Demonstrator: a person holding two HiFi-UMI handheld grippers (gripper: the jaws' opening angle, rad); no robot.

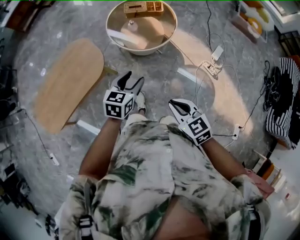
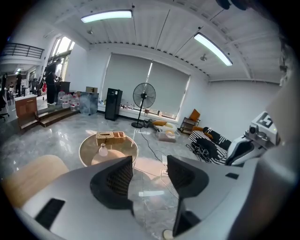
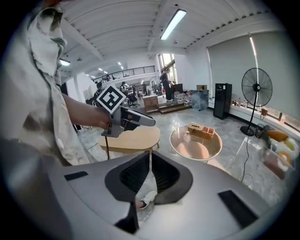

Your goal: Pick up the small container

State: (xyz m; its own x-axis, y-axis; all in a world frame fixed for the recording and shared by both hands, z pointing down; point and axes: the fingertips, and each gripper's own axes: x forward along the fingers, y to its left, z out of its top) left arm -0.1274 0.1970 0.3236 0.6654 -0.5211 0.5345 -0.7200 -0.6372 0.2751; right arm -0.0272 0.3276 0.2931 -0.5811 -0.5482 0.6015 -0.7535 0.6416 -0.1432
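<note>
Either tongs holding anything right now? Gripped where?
Nothing is held: the left tongs are open and empty, the right tongs are shut on nothing. The small bottle sits on the round table.

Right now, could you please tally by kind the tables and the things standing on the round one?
Tables: 2, the round glass table and the oval wooden table
Wooden box: 1
Small container: 1
Total: 4

Grey marble floor (image 1: 154, 79), round glass table (image 1: 115, 21), standing fan (image 2: 144, 96)
</note>
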